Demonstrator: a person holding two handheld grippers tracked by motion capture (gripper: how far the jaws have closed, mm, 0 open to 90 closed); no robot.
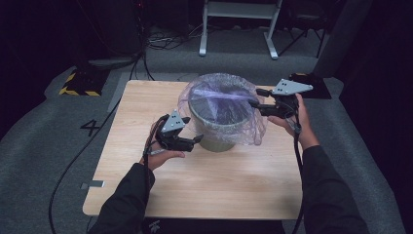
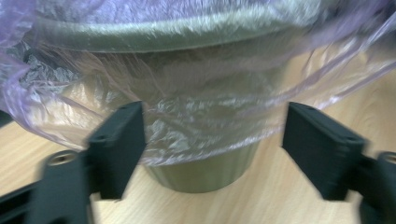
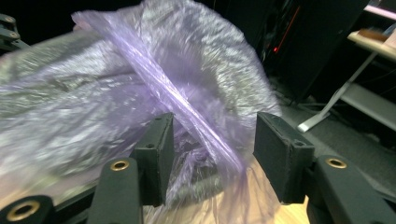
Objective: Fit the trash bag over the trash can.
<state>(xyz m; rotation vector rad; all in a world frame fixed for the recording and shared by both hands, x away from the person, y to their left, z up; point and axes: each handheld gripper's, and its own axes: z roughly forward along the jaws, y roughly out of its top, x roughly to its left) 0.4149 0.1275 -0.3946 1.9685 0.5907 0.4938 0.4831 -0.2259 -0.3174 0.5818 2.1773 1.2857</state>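
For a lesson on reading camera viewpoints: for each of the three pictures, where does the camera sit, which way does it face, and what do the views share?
High view: above the person's side, looking forward and down on the light wooden table; both forearms and hands show.
Left gripper view: rides the left gripper, facing the grey-green plastic bin side; open jaws.
Right gripper view: rides the right gripper, facing the bin's top; open jaws.
Shared: the thin translucent purple bag draped over the bin.
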